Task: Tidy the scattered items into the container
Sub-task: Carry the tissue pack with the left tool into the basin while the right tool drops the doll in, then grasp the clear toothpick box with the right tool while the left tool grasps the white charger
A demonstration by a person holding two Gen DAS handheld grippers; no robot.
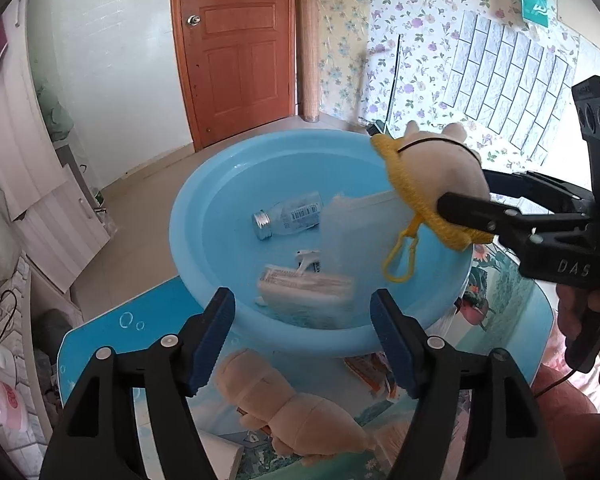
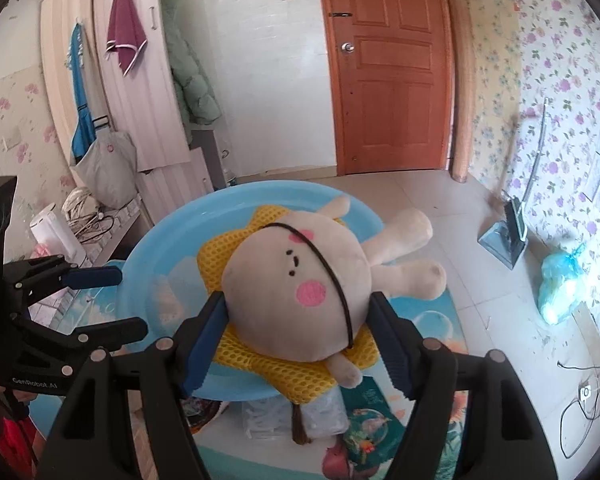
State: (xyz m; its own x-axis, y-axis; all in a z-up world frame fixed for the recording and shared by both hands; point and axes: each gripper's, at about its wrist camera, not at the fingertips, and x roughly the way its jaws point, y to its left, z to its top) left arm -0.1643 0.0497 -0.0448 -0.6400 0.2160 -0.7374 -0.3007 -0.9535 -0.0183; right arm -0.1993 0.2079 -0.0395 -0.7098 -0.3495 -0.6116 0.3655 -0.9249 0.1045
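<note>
Lighting: we are seeing bright, even daylight with soft shadows. Optics: fisheye bending is curving the door [image 2: 392, 68] and walls, dark vignetting is filling corners, and mild blur is softening everything.

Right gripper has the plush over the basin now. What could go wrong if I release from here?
1. The plush toy hangs over the near rim of the blue basin, not its middle; released here, it may slip outside.
2. Its yellow clip loop dangles and might snag the rim.
3. The open left gripper sits low above a second plush on the table; a careless move could knock it off.
</note>
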